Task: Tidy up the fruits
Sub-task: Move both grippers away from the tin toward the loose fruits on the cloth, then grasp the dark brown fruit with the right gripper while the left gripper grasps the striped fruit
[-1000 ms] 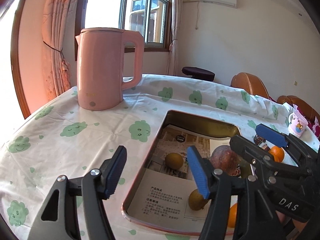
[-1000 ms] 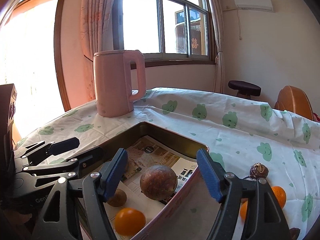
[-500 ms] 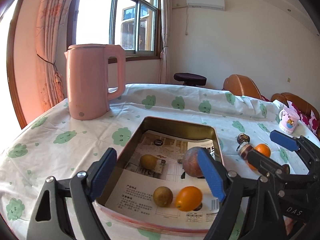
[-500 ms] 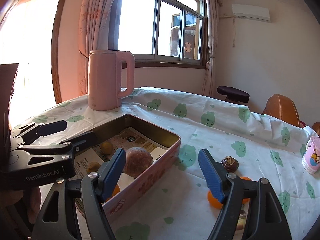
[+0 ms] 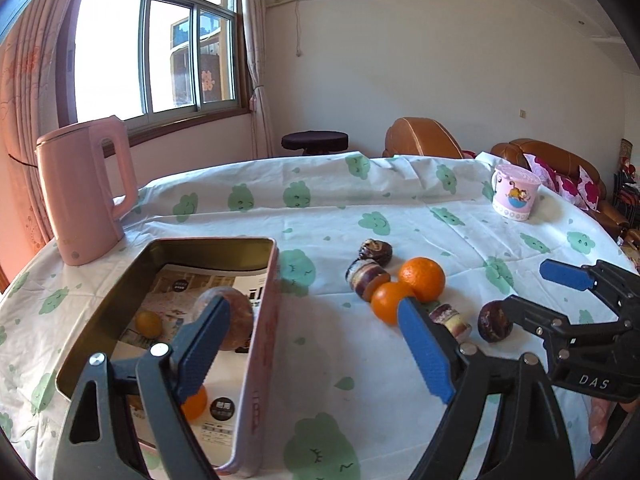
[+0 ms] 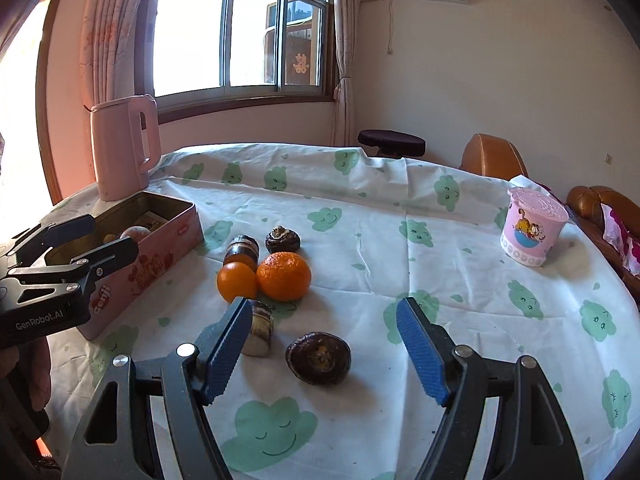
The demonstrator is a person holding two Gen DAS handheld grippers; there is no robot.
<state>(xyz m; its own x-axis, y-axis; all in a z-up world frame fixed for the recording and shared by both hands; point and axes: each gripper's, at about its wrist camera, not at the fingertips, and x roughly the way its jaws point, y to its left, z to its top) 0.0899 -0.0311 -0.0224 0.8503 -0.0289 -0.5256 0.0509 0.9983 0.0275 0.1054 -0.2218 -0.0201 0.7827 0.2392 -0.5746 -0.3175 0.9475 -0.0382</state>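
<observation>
Right gripper (image 6: 320, 354), fingers apart and empty | dark round fruit (image 6: 319, 357) on tabletop (image 6: 460, 280), directly ahead between fingers, no clear long axis | left gripper (image 5: 316, 350), fingers apart, beside tin (image 5: 262, 320), farther off | right hand nearer.

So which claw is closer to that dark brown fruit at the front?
Right. The right claw hangs open almost directly over the dark brown fruit; the left claw sits off beside the tin.
</observation>
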